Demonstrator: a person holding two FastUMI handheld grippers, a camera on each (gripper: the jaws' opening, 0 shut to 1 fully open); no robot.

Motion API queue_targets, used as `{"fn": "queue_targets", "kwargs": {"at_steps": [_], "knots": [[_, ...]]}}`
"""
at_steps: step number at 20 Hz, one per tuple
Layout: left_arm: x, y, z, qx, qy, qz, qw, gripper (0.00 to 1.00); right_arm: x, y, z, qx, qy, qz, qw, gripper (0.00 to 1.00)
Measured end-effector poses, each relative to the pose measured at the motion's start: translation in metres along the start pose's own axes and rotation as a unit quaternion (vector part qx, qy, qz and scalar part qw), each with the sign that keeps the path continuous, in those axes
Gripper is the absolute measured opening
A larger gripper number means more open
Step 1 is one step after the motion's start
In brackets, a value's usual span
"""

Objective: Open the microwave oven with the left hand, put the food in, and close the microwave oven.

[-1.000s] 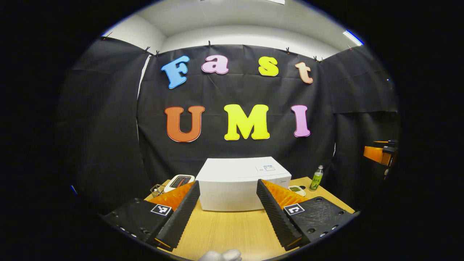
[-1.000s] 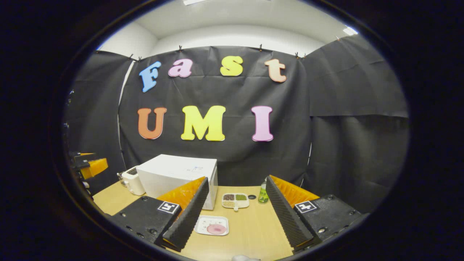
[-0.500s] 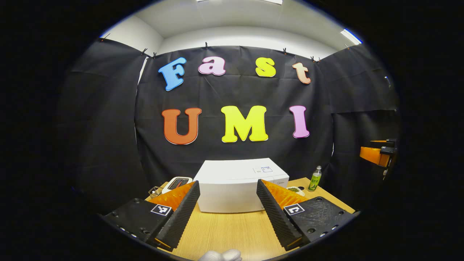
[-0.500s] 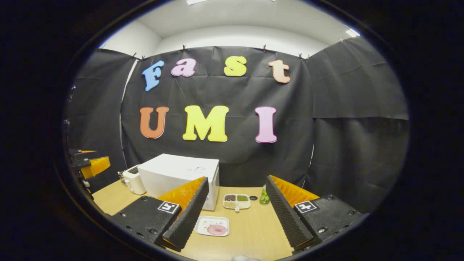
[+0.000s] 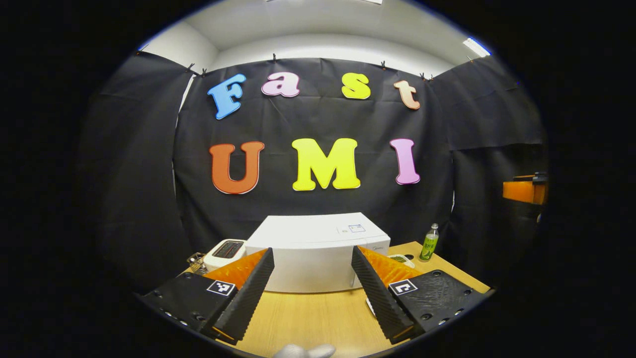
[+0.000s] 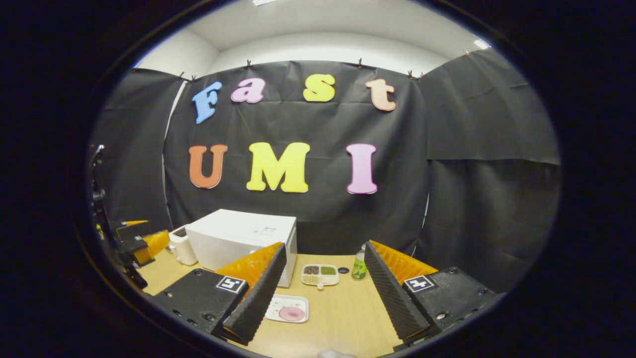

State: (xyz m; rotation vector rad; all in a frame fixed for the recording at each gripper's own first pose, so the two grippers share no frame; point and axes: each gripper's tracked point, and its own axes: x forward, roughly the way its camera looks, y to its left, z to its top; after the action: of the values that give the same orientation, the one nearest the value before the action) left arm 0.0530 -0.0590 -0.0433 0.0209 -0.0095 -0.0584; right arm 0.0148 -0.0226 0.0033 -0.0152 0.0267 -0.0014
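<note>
My left gripper (image 5: 312, 293) hangs released, its 2 fingers spread wide with nothing between them, low in the frame of the left gripper view. Just above the gap sits the white microwave oven (image 5: 318, 251), door closed, at the back of the wooden desk (image 5: 308, 323). I judge it a heavy, rigid box that will stay put; the door should swing stiffly, so I would hook its edge, though I cannot make out a handle. My right gripper (image 6: 322, 298) is likewise released and empty. In the right gripper view, lower centre, the food lies on a shallow white tray (image 6: 287, 309), near the microwave's front corner. It looks light, flat and easy to tip, so I would pinch the rim level.
</note>
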Motion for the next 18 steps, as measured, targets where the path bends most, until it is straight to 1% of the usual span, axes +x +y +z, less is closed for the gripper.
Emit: {"fn": "queue_targets", "kwargs": {"at_steps": [2,3,5,7,8,9,10,11,12,13,15,16,17,18], "knots": [[0.024,-0.018,-0.023,0.002,0.006,-0.008,1.000,0.96,-0.001,-0.015,0.001,-0.005,0.008,-0.016,1.000,1.00],[0.035,-0.028,-0.037,-0.001,0.013,-0.012,1.000,0.96,-0.004,-0.022,0.002,-0.008,0.011,-0.024,1.000,0.92],[0.060,-0.048,-0.063,-0.001,0.025,-0.020,0.999,0.96,-0.008,-0.033,0.003,-0.019,0.018,-0.038,0.999,0.92],[0.087,-0.064,-0.079,0.011,0.023,-0.027,0.999,0.96,-0.012,-0.044,0.001,-0.033,0.027,-0.050,0.998,0.92],[0.101,-0.070,-0.088,0.016,0.025,-0.028,0.999,0.96,-0.013,-0.049,-0.001,-0.040,0.033,-0.058,0.997,1.00],[0.115,-0.076,-0.098,0.017,0.028,-0.030,0.999,0.96,-0.014,-0.054,-0.004,-0.042,0.040,-0.063,0.996,1.00],[0.129,-0.081,-0.105,0.016,0.030,-0.030,0.999,0.88,-0.015,-0.056,-0.006,-0.040,0.045,-0.066,0.996,1.00],[0.142,-0.085,-0.112,0.011,0.032,-0.030,0.999,0.96,-0.015,-0.059,-0.009,-0.038,0.051,-0.071,0.996,1.00],[0.155,-0.090,-0.121,0.006,0.036,-0.031,0.999,0.96,-0.015,-0.062,-0.013,-0.033,0.056,-0.074,0.995,0.92],[0.166,-0.093,-0.128,0.003,0.041,-0.031,0.999,0.95,-0.015,-0.064,-0.016,-0.029,0.060,-0.077,0.995,1.00],[0.185,-0.096,-0.140,0.007,0.045,-0.025,0.999,0.94,-0.016,-0.069,-0.024,-0.027,0.072,-0.084,0.993,1.00],[0.193,-0.096,-0.144,0.011,0.045,-0.022,0.999,0.92,-0.017,-0.072,-0.028,-0.026,0.077,-0.087,0.993,1.00],[0.201,-0.097,-0.148,0.013,0.045,-0.021,0.999,0.86,-0.018,-0.074,-0.029,-0.026,0.079,-0.091,0.992,1.00],[0.205,-0.097,-0.155,0.015,0.054,-0.018,0.998,0.84,-0.019,-0.078,-0.031,-0.028,0.082,-0.095,0.992,1.00]]}}
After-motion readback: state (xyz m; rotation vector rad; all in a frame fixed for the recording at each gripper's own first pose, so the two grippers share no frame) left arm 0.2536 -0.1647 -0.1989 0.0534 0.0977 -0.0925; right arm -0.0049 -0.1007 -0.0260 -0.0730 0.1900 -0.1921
